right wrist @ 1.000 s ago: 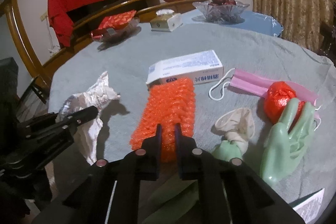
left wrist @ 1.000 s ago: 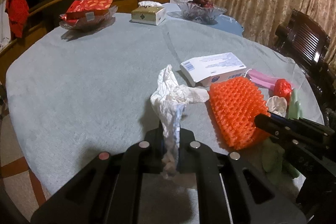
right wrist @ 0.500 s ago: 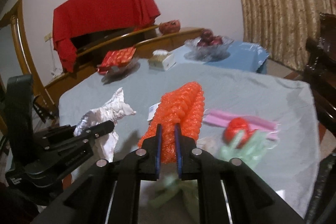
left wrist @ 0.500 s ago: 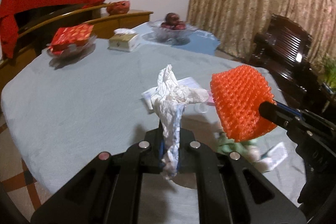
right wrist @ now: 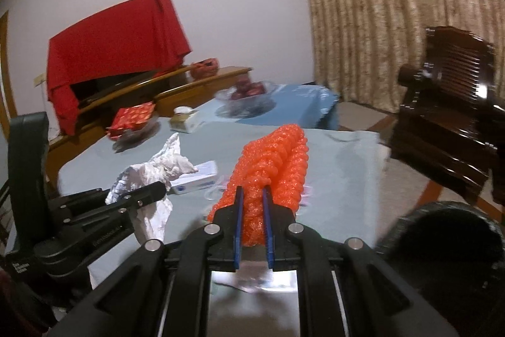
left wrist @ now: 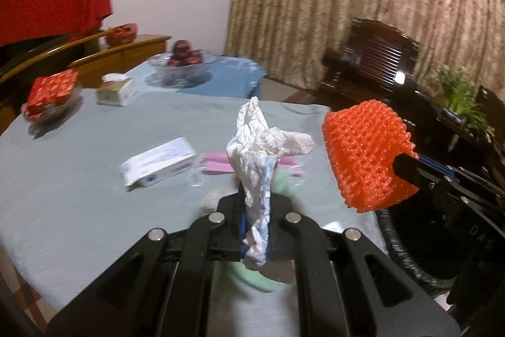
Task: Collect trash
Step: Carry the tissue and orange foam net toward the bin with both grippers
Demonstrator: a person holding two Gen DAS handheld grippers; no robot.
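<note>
crumpled white paper stands pinched between the pads of my left gripper, its creased top flaring up above the jaws and clear of the table. my right gripper is clamped on the near edge of an orange foam net, which sticks out ahead of it, also lifted off the tabletop. from the left camera that net sits to the right of the paper, near it but not touching.

down on the grey-blue cloth, beyond the paper, lie a white carton with blue print and, just right of it, a pink face mask partly hidden behind the paper. something pale green shows blurred under my left jaws; i cannot tell what it is.

farther back on the left are a red patterned box in a glass dish, a small tissue box and a glass bowl of dark red fruit. a dark wooden chair stands to the right before the curtain, and a dark round shape sits low at the near right.
</note>
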